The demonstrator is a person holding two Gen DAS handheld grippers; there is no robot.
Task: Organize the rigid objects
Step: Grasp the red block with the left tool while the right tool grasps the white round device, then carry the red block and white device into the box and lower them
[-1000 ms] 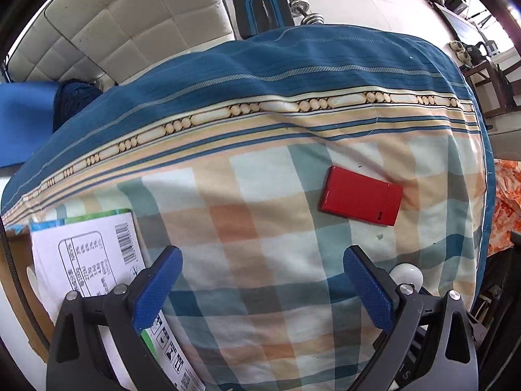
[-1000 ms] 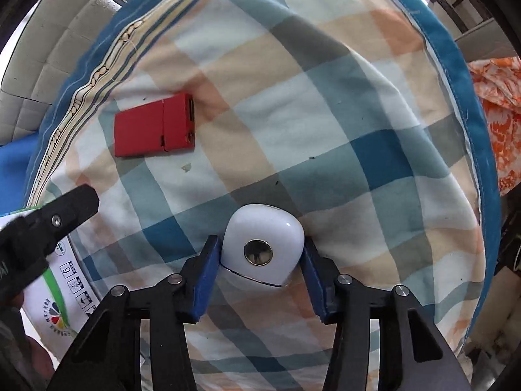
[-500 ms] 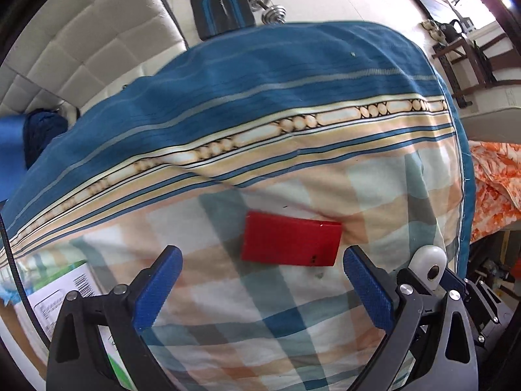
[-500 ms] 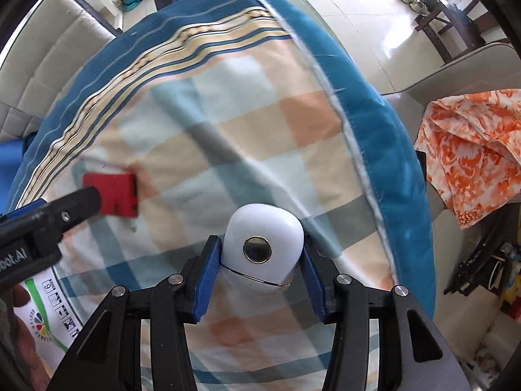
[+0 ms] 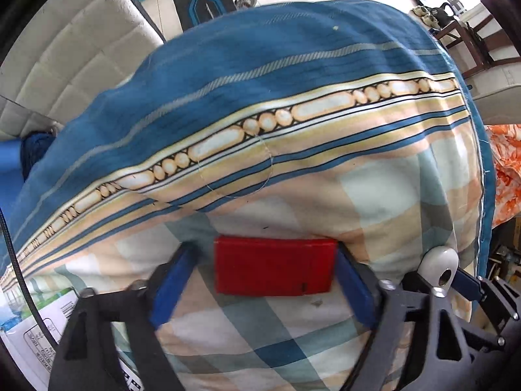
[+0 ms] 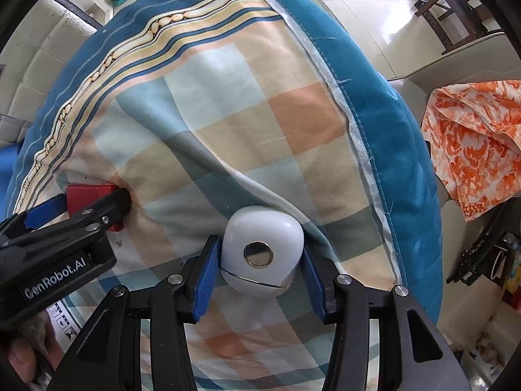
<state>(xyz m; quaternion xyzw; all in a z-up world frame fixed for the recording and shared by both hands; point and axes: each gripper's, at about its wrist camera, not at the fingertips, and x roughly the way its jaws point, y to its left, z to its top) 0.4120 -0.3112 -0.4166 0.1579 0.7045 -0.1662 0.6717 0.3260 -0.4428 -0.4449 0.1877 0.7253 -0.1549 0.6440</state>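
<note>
A flat red box [image 5: 275, 265] lies on the checked bedsheet [image 5: 374, 189]. My left gripper [image 5: 260, 280] is down on the sheet with its blue fingers on either side of the box; the right finger touches it, the left stands a small gap away. The box also shows in the right wrist view [image 6: 88, 194], partly hidden by the left gripper [image 6: 75, 208]. My right gripper [image 6: 259, 264] is shut on a white rounded case [image 6: 262, 254] with a round metal disc, held just above the sheet. The case also shows in the left wrist view [image 5: 439, 265].
A printed cardboard box [image 5: 39, 332] lies at the sheet's left edge. An orange patterned cloth [image 6: 472, 143] lies off the bed's right side. A padded white headboard [image 5: 75, 65] stands behind. Floor with gym gear and a chair is beyond the bed.
My left gripper has moved forward and down onto the red box and its fingers have narrowed around it. My right gripper has kept the white case and drifted right.
</note>
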